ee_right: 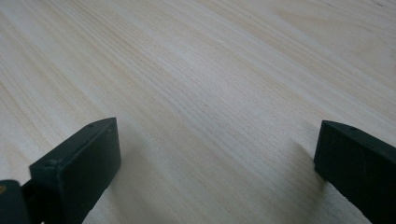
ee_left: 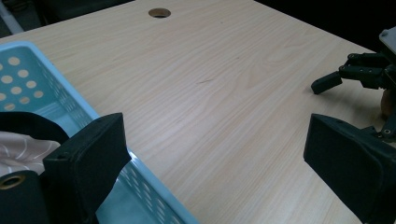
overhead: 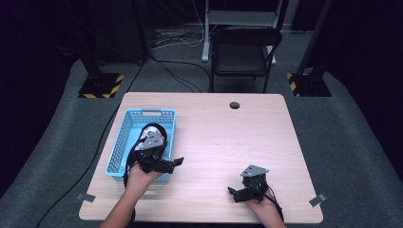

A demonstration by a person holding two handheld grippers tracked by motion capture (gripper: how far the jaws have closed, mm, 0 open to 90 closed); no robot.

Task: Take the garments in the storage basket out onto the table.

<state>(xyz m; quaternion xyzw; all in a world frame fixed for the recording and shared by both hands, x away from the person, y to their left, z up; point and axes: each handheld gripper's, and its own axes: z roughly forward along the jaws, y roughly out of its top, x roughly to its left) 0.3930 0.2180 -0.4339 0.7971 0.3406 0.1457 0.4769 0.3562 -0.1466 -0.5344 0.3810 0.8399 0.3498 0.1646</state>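
A light blue perforated basket point(overhead: 124, 137) stands on the left part of the wooden table point(overhead: 228, 142). Inside it lies a pale, faintly patterned cloth item point(ee_left: 18, 149) with a black band point(ee_left: 32, 123) around it. My left gripper point(overhead: 166, 164) hovers over the basket's near right corner, open, and the left gripper view shows its jaws wide apart with nothing between them point(ee_left: 215, 154). Near the table's front edge at the right, my right gripper point(overhead: 236, 194) rests low over bare wood. It is open, with only table between its jaws point(ee_right: 215, 154).
A round cable hole point(overhead: 234, 105) sits near the table's far edge. Behind the table stand a black chair point(overhead: 243, 52) and stand bases with yellow-black tape point(overhead: 100, 85). In the left gripper view the right gripper point(ee_left: 359, 74) lies farther off at the right.
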